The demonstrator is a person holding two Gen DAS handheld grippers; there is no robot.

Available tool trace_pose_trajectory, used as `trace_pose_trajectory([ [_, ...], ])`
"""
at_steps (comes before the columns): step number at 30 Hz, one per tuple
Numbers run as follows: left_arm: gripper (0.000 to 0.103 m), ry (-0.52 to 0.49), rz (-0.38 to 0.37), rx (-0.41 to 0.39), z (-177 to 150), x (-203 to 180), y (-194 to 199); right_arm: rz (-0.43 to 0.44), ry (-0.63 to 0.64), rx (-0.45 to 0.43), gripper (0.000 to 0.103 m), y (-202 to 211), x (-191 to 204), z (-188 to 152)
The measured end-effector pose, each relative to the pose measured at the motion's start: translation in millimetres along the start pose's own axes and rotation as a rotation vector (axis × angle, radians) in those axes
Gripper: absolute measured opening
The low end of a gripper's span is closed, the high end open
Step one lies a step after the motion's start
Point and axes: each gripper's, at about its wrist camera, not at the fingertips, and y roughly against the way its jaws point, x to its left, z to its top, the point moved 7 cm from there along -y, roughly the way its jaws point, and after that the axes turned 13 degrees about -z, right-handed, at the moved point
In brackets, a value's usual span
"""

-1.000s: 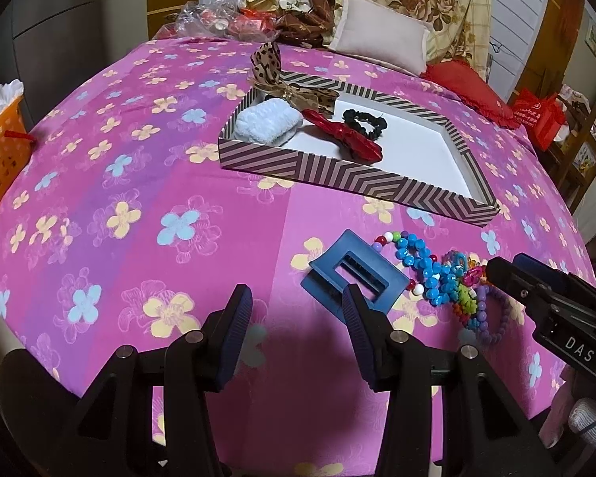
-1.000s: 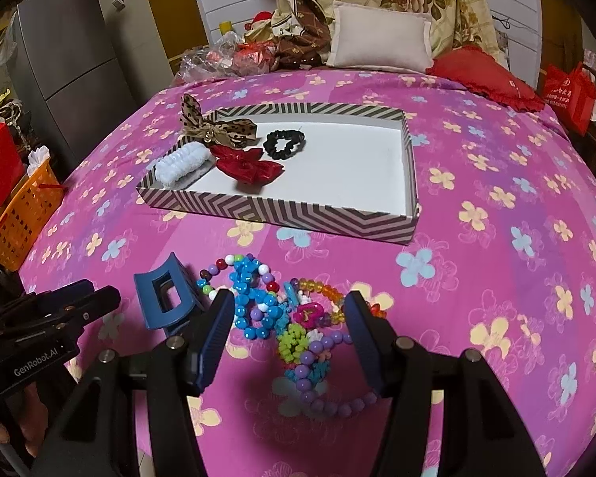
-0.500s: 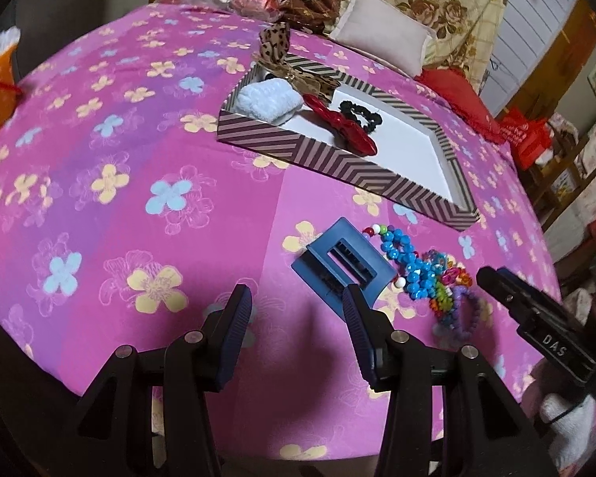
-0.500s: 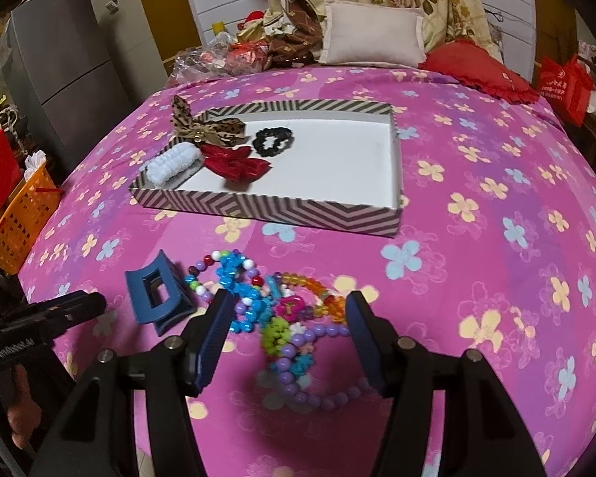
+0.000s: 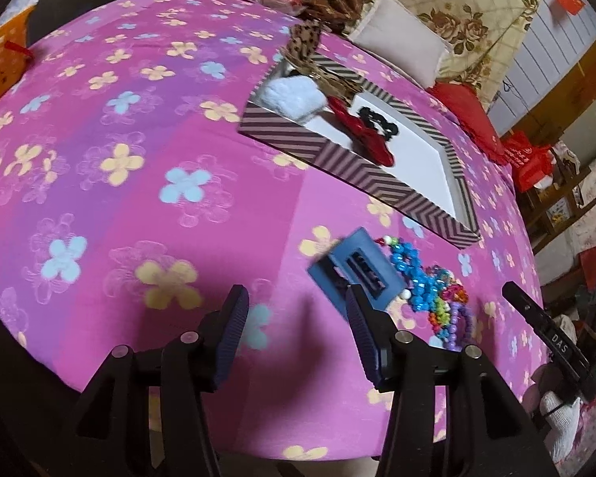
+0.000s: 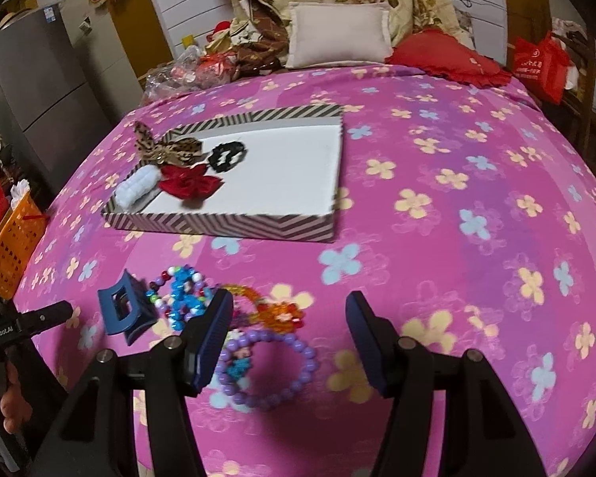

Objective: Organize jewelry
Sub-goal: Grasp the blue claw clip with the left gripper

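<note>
- Hovering over pink flowered bedspread (image 6: 476,167): both tongs, pointing down at the near edge of the bed.
- Left tongs (image 5: 294,330): jaws apart w/ nothing between, just been opening wider; bare bedspread shows in the gap. Right-hand pad sits in front of the near corner of blue claw clip (image 5: 357,270); can't tell if touching.
- Right tongs (image 6: 288,338): jaws wide, gripping nothing. Purple bead bracelet (image 6: 266,369) lies on the bedspread between the pads, closer to the left pad, which hides part of it.
- Bead pile: blue bead bracelet (image 6: 184,294) just right of the claw clip, orange beaded piece (image 6: 278,310) right of that, all touching/overlapping, near side of the bed.
- Striped tray (image 6: 218,226) farther back, well apart from the pile. Inside, left end: white fluffy hair tie (image 6: 137,187), red bow (image 6: 188,183), black scrunchie (image 6: 226,155); leopard bow (image 6: 167,147) drapes over the far-left rim. Right half of the tray floor bare white.
- Far end of bed: beige pillow (image 6: 339,35), red cushion (image 6: 445,59).
- Left of bed: orange basket (image 6: 12,246).
</note>
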Motion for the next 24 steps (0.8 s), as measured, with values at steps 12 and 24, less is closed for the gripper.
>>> trace_pose_trajectory([
  [12, 0.047, 0.025, -0.013, 0.053, -4.3, -15.2, -28.7, 0.025, 0.073, 0.039, 0.062, -10.2, 1.4, -22.2],
  [24, 0.047, 0.036, -0.01, 0.076, -2.4, -16.3, -41.0, 0.034, 0.277, 0.026, 0.037, -25.9, 45.0, -24.1],
])
